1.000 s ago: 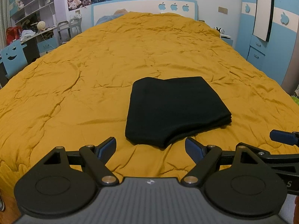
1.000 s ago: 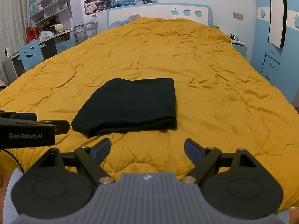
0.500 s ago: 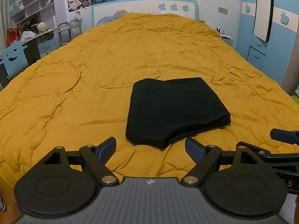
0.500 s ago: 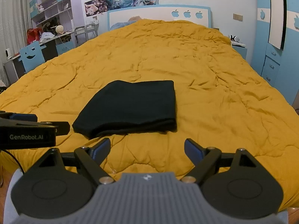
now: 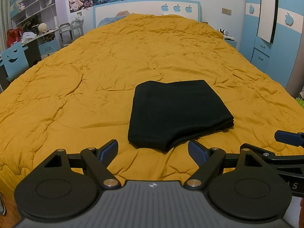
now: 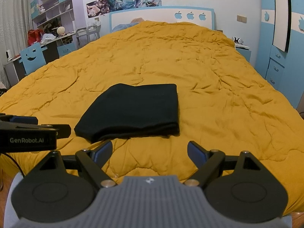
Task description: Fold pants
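Note:
The black pants [image 5: 176, 112] lie folded into a compact stack on the yellow bedspread [image 5: 95, 72], near the bed's front edge. They also show in the right wrist view [image 6: 133, 112]. My left gripper [image 5: 153, 151] is open and empty, held just short of the pants' near edge. My right gripper [image 6: 150, 151] is open and empty, a little back from the pants and to their right. Each gripper shows at the edge of the other's view: the right one [image 5: 288, 137] and the left one [image 6: 34, 133].
The bedspread [image 6: 218, 87] covers a wide bed with a blue and white headboard [image 5: 146, 7]. A desk, shelves and a blue chair [image 5: 13, 60] stand to the left. Blue cabinets [image 5: 269, 43] stand to the right.
Both grippers have stayed open and nearly still, drifting back very slightly. The pants have not moved.

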Demonstrator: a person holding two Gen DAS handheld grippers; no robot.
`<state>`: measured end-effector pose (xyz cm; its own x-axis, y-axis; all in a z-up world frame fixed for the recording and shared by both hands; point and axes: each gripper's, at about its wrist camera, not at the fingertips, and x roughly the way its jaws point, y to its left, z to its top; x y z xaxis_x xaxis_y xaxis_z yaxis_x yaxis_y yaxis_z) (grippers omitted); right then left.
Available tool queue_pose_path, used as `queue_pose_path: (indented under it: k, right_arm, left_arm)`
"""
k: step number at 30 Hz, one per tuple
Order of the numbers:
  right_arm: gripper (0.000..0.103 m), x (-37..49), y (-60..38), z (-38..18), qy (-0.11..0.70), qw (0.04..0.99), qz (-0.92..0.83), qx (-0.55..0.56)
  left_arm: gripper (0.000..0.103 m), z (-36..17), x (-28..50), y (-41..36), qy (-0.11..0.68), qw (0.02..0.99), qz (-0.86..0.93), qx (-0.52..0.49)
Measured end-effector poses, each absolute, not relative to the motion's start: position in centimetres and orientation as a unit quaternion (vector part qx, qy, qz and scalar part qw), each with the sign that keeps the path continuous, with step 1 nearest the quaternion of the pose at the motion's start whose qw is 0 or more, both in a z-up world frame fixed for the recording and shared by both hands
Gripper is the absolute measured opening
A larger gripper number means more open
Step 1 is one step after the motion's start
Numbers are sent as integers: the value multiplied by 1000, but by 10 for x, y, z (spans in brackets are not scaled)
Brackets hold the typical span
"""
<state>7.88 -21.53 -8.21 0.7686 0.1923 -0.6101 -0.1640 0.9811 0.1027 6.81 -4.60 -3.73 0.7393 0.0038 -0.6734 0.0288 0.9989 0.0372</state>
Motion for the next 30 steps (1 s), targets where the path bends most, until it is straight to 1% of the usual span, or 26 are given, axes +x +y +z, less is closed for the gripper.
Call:
queue_pose_path:
  k: [30]
  right_arm:
    - [82,78,-215,-81,327,940,94,24]
  left_arm:
    - [97,-33,66,-47,360,933,-6,25]
